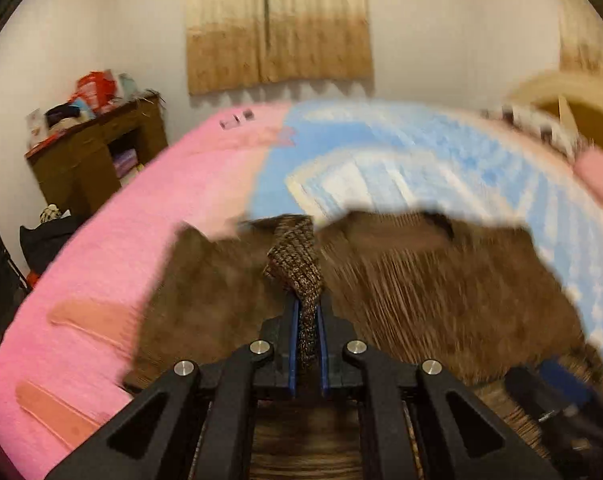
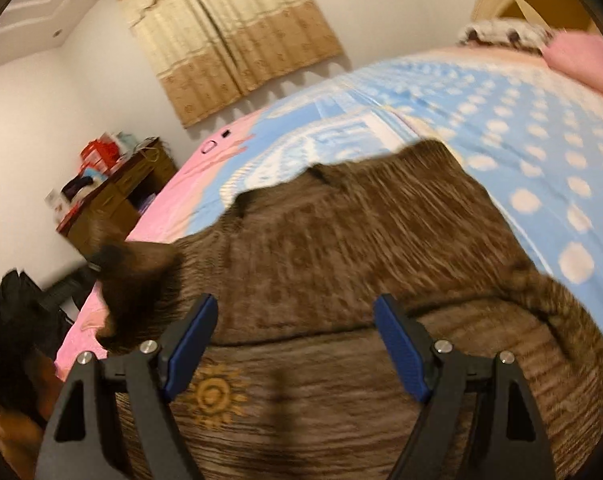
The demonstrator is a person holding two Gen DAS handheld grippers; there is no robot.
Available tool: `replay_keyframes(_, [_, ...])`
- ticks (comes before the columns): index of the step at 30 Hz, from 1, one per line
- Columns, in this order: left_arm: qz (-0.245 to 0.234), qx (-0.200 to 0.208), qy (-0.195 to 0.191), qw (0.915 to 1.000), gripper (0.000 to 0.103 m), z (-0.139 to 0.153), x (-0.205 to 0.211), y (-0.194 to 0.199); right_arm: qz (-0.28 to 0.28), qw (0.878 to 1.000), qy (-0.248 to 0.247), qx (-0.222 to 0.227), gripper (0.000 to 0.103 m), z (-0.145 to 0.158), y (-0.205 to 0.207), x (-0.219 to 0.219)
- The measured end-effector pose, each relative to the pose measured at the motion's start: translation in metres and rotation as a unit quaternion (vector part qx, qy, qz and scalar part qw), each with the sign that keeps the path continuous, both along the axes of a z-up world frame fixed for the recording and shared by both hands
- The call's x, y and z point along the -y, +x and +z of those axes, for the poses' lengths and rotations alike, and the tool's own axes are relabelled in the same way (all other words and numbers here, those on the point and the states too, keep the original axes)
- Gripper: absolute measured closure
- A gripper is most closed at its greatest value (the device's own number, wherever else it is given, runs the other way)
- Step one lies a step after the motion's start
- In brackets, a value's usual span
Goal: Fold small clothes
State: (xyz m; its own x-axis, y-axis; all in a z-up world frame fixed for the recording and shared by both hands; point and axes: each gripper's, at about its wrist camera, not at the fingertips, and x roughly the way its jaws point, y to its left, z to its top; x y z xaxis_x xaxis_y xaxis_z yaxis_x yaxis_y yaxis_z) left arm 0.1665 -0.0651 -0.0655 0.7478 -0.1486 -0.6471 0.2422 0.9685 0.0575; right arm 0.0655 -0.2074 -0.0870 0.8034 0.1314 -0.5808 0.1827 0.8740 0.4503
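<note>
A brown knitted sweater (image 1: 421,288) lies spread on the bed. My left gripper (image 1: 307,312) is shut on a bunched fold of the sweater and holds it lifted above the rest of the cloth. In the right wrist view the same sweater (image 2: 341,240) fills the lower half, with a yellow sun emblem (image 2: 215,396) near the left finger. My right gripper (image 2: 297,320) is open and empty, its blue pads (image 2: 397,340) wide apart just above the sweater. The lifted fold (image 2: 137,276) shows at the left, blurred.
The bed has a pink and blue dotted cover (image 2: 541,140). A wooden desk (image 1: 97,160) with clutter stands by the wall at the left. Curtains (image 1: 277,24) hang behind. A pink pillow (image 2: 585,60) and a headboard are at the right.
</note>
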Motion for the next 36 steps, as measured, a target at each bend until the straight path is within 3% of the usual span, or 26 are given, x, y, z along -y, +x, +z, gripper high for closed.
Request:
replay_keyframes(5, [-0.042,-0.07,-0.023,0.9964,0.091,-0.015,-0.001,-0.014,-0.003,1.0,0.025,-0.005,0.02,-0.004,-0.001,0.009])
replay_keyframes(10, [-0.046,-0.055,-0.075,0.9946,0.089,0.01,-0.047,-0.056,0.006,1.0,0.029,-0.011,0.02,-0.004,0.0,0.007])
replay_keyframes(11, [-0.042,-0.05,-0.078,0.9948,0.08,0.012,-0.058,-0.065,0.006,0.999,0.033,-0.013,0.02,-0.005,0.0,0.009])
replay_keyframes(12, [-0.034,-0.043,-0.081,0.9953,0.06,0.014,-0.069,-0.074,0.005,0.999,0.042,-0.015,0.02,-0.004,0.001,0.01])
replay_keyframes(14, [-0.006,-0.024,-0.073,0.997,0.033,0.01,-0.086,-0.088,0.01,0.998,0.063,-0.013,0.018,0.0,0.006,0.012])
replay_keyframes(16, [0.023,-0.01,-0.069,0.9973,0.032,0.0,-0.101,-0.096,0.028,0.996,0.089,-0.011,0.017,0.006,0.017,0.01])
replay_keyframes(18, [0.04,-0.033,-0.075,0.9958,0.032,-0.013,-0.111,-0.092,0.059,0.994,0.092,-0.018,0.011,0.012,0.037,0.0])
replay_keyframes(22, [0.074,-0.068,-0.095,0.9904,0.032,-0.037,-0.121,-0.082,0.081,0.996,0.026,-0.035,0.011,0.018,0.075,-0.027])
replay_keyframes(24, [0.073,-0.058,-0.095,0.9911,0.032,-0.038,-0.119,-0.083,0.087,0.994,-0.005,-0.06,0.012,0.011,0.099,-0.039])
replay_keyframes(27, [0.071,-0.056,-0.088,0.992,0.03,-0.041,-0.117,-0.084,0.096,0.991,-0.017,-0.094,0.025,-0.006,0.114,-0.053])
replay_keyframes(29, [0.068,-0.053,-0.082,0.993,0.027,-0.041,-0.113,-0.084,0.099,0.989,-0.07,-0.082,0.05,-0.004,0.111,-0.067])
replay_keyframes(30, [0.065,-0.053,-0.078,0.9934,0.024,-0.042,-0.11,-0.084,0.11,0.986,-0.084,-0.092,0.077,-0.007,0.112,-0.074])
replay_keyframes(33, [0.063,-0.053,-0.066,0.9944,0.023,-0.043,-0.105,-0.083,0.112,0.985,-0.1,-0.082,0.094,-0.002,0.11,-0.076])
replay_keyframes(36, [0.061,-0.054,-0.072,0.9941,0.022,-0.043,-0.109,-0.084,0.107,0.984,-0.136,-0.03,0.094,0.026,0.098,-0.073])
